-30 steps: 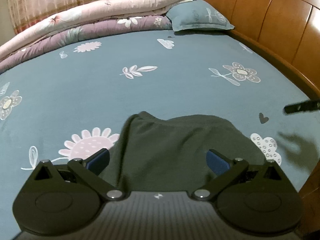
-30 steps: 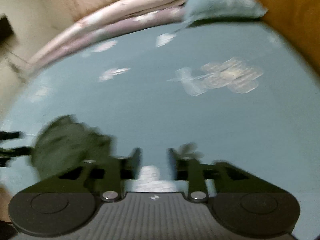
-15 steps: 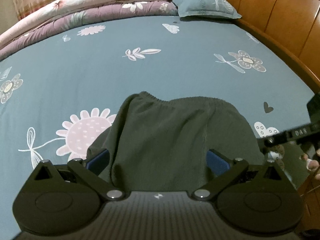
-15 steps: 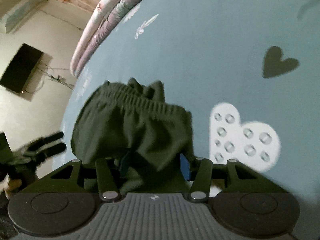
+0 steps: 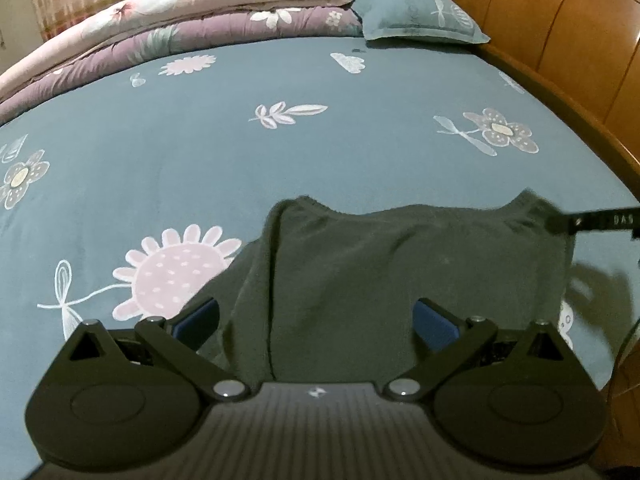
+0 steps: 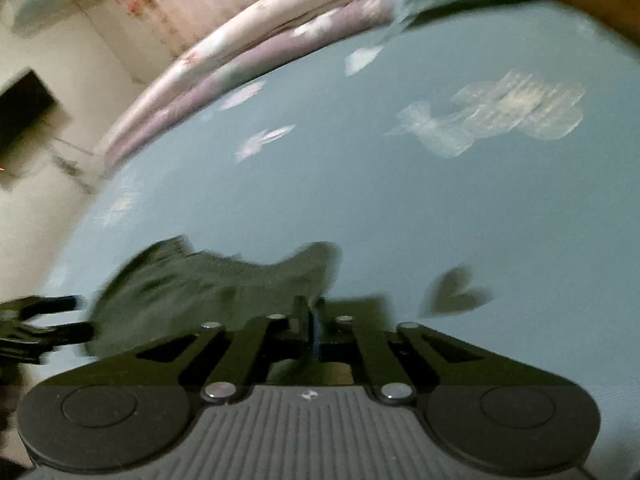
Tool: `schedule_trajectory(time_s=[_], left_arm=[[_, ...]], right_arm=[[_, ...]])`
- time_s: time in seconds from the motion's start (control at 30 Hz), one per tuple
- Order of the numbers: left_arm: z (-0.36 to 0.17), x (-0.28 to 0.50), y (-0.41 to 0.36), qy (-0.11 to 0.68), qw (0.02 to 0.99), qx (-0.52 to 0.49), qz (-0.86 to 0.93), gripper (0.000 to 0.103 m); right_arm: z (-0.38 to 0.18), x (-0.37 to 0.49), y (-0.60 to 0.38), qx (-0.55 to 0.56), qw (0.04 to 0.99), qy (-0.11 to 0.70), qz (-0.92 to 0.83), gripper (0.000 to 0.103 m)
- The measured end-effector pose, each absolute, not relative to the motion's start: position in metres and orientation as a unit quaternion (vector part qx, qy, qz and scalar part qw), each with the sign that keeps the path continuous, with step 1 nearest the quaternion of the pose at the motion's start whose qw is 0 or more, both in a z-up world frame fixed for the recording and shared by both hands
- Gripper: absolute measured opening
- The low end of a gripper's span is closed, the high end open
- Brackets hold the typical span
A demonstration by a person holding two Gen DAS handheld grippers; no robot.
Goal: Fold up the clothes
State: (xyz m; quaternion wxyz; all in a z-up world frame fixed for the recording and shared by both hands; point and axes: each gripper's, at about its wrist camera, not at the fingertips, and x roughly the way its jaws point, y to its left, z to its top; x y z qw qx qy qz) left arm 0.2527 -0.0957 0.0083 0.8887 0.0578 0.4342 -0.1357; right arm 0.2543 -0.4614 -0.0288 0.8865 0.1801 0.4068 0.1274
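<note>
The shorts (image 5: pixel 384 280) lie on the bed (image 5: pixel 320 160), between the left claw's (image 5: pixel 316 320) spread fingers. The right claw (image 6: pixel 312 320) pinches their right corner (waistband side). Quilts (image 5: pixel 180 20) and pillow (image 5: pixel 416 16) lie behind.

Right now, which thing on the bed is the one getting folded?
Find the big blue-grey flowered bed sheet. Near its front edge lies the dark green garment, beside a large pink printed daisy. It is the only plain, dark, pattern-free thing there.
</note>
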Motion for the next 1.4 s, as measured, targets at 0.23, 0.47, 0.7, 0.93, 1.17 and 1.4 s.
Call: schedule_trajectory(time_s=[0.23, 0.47, 0.7, 0.93, 1.17, 1.4], left_arm=[[0.012, 0.256, -0.108, 0.425, 0.89, 0.061, -0.154, 0.102], [0.01, 0.26, -0.118, 0.428, 0.886, 0.063, -0.165, 0.102], [0.01, 0.257, -0.124, 0.431, 0.884, 0.065, -0.17, 0.102], [0.012, 0.247, -0.125, 0.431, 0.882, 0.072, -0.173, 0.102], [0.014, 0.228, -0.112, 0.435, 0.883, 0.073, -0.161, 0.102], [0.012, 0.212, -0.091, 0.432, 0.888, 0.06, -0.148, 0.102]], right_arm=[[-0.008, 0.247, -0.518, 0.122, 0.904, 0.41, 0.014, 0.003], [-0.023, 0.24, -0.552, 0.039, 0.886, 0.451, -0.105, 0.005], [0.001, 0.232, -0.545, 0.023, 0.897, 0.429, -0.105, 0.014], [0.027, 0.256, -0.47, 0.021, 0.905, 0.41, 0.116, 0.023], [0.023, 0.267, -0.349, -0.123, 0.835, 0.415, 0.339, 0.023], [0.022, 0.249, -0.282, -0.235, 0.765, 0.41, 0.437, 0.041]])
